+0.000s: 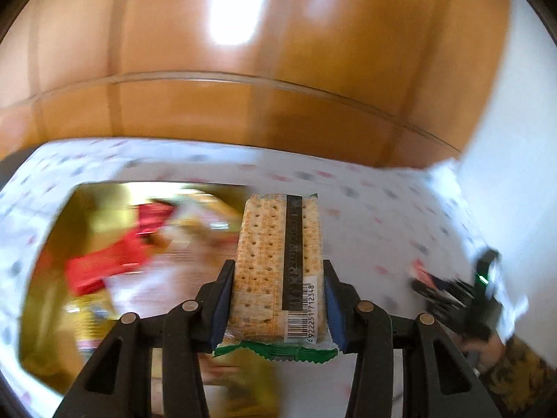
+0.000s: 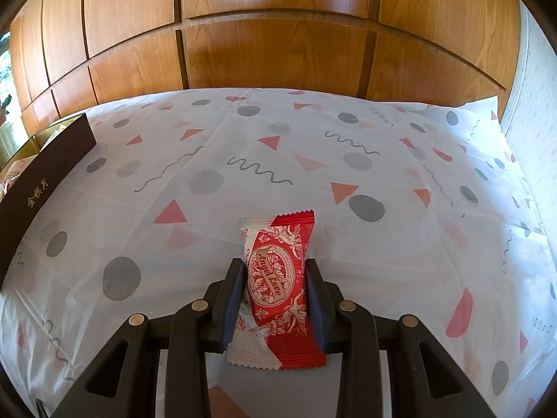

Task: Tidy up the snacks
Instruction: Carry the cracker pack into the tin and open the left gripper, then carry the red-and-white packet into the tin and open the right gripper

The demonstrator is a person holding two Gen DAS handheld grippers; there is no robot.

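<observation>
My left gripper is shut on a cracker packet with a green crimped end and a barcode, held in the air above the patterned tablecloth. Below and to its left lies a gold-lined box with several blurred snacks, one of them red. My right gripper is shut on a red and white "Angel Love" snack packet, low over the tablecloth. The right gripper also shows at the right edge of the left wrist view, blurred.
The dark wall of the box with gold characters stands at the left in the right wrist view. Wooden panelling runs behind the table. A white wall is at the right. A patterned sleeve shows at the lower right.
</observation>
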